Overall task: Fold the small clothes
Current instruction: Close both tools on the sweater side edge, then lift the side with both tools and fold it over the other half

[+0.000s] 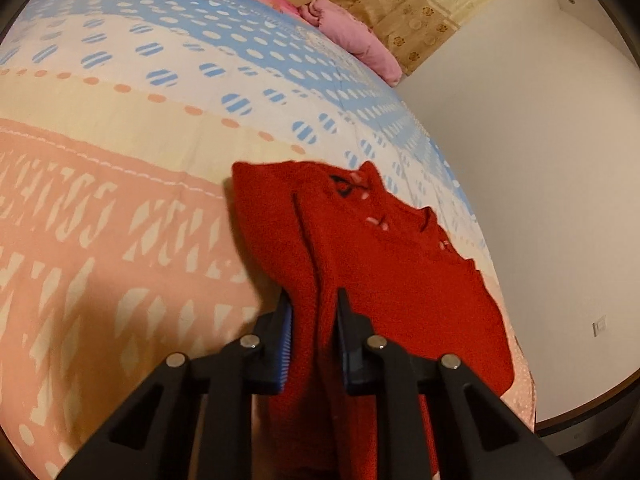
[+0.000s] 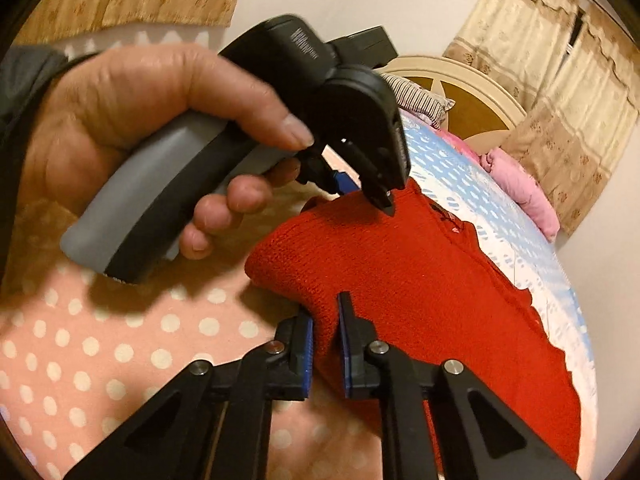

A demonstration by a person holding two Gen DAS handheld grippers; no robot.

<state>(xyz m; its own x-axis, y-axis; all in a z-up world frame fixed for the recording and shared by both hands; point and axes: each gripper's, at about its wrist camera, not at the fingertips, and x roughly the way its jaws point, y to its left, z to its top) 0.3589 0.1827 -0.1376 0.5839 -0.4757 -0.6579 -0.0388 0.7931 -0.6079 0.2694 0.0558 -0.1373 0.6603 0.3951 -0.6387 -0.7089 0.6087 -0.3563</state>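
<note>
1. Person's hand: grips the grey handle of the left gripper, far left in the right wrist view; raised lettering on its black head is too blurred to read.
2. Bed: cover in peach, cream and blue bands with white dots and dashes; no legible writing.
3. Red knitted garment: lies on the bed near its edge. Left gripper fingers narrow, pinching a fold of it; right gripper fingers nearly together, clamped on its hem.
4. Pink bedding: at the bed's far end.
5. Patterned curtains, plain wall with a socket.
</note>
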